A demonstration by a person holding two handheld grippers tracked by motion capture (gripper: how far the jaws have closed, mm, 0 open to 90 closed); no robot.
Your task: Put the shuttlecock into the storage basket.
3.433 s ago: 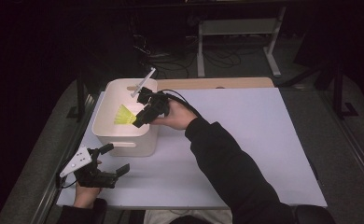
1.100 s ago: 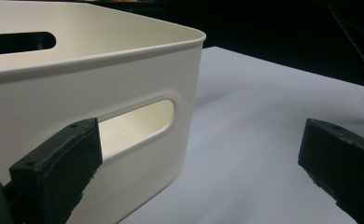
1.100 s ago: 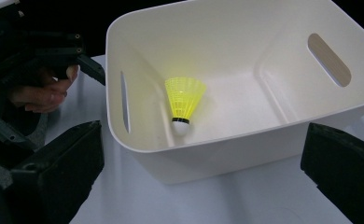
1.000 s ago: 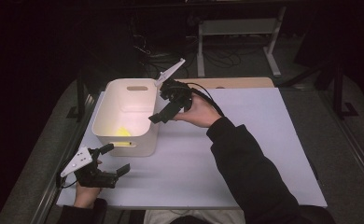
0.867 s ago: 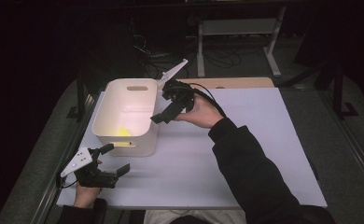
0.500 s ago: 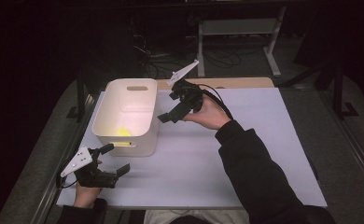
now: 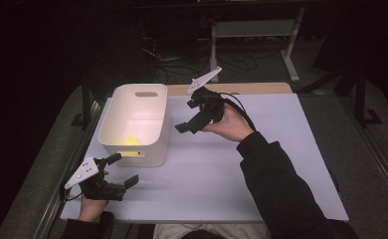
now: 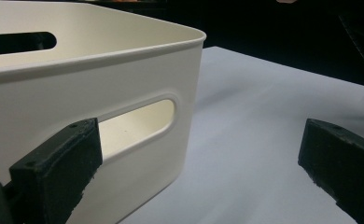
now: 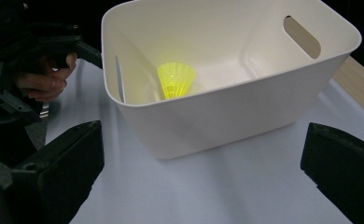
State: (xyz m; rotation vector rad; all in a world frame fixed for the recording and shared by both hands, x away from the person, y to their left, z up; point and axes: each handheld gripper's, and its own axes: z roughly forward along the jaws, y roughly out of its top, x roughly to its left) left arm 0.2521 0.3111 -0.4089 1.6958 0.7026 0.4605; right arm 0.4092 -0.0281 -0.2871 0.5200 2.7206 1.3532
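While the yellow shuttlecock (image 9: pixel 176 80) lies inside the white bin (image 7: pixel 113 127), near the wall closest to the person, it rests tilted on the bin floor, its long axis leaning, the flared skirt opening upward and toward the right gripper's camera, the nose end hidden down behind the bin's rim. In the high view it shows as a small yellow patch (image 7: pixel 130 141) at the near end of the bin.

The right gripper (image 7: pixel 198 115) hangs above the desk (image 7: pixel 281 164) just to the right of the bin, the forearm stretched forward from the lower right and the wrist bent so the fingers point down and left at the bin; those fingers stand wide apart with nothing between them.

The left gripper (image 7: pixel 118 171) rests low at the desk's near left corner, just in front of the bin's near wall with its handle slot (image 8: pixel 138 122), fingers spread wide and empty, the hand (image 7: pixel 91 206) tucked behind it.
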